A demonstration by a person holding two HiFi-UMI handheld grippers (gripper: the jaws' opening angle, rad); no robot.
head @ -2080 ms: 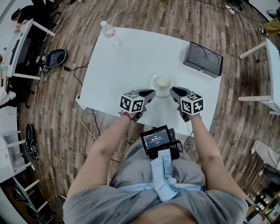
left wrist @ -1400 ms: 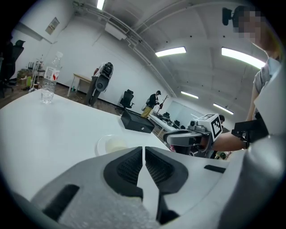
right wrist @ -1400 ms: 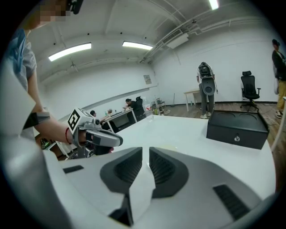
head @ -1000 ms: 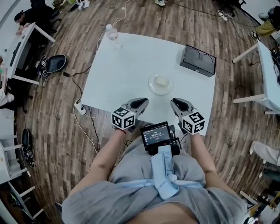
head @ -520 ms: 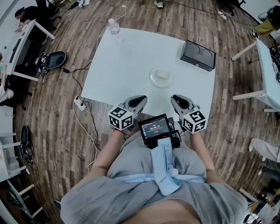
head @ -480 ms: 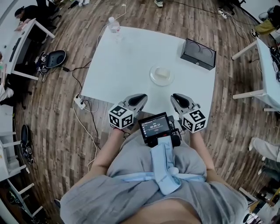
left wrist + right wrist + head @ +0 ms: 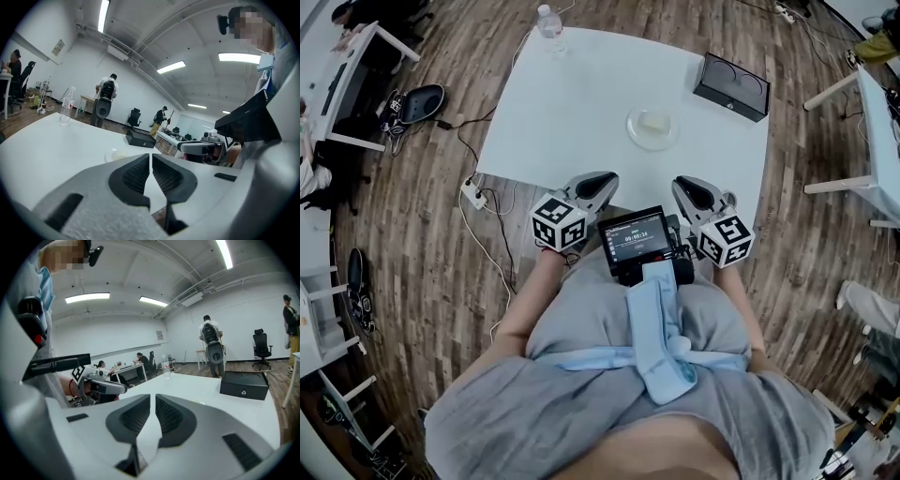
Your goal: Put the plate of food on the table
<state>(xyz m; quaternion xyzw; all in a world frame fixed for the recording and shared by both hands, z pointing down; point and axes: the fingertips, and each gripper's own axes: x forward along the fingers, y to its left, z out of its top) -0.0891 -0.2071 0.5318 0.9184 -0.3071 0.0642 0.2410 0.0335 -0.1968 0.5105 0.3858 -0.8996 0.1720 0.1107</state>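
Observation:
A clear plate with a pale piece of food (image 7: 653,127) rests on the white table (image 7: 581,94), right of centre; it also shows low in the left gripper view as the plate (image 7: 115,154). My left gripper (image 7: 605,178) and right gripper (image 7: 684,185) hover at the table's near edge, close to my body and well short of the plate. Both are shut with nothing between the jaws, as the left gripper (image 7: 151,157) and right gripper (image 7: 153,399) views show. Each sees the other: the right gripper (image 7: 197,147) and the left gripper (image 7: 101,386).
A black box (image 7: 731,86) sits at the table's far right corner, and a water bottle (image 7: 548,19) at the far left corner. A small screen (image 7: 637,242) hangs at my waist between the grippers. Cables and a power strip (image 7: 473,194) lie on the wooden floor at left.
Both grippers have drawn back from either side of the plate to the table's near edge. The plate stays on the table, farther from me now.

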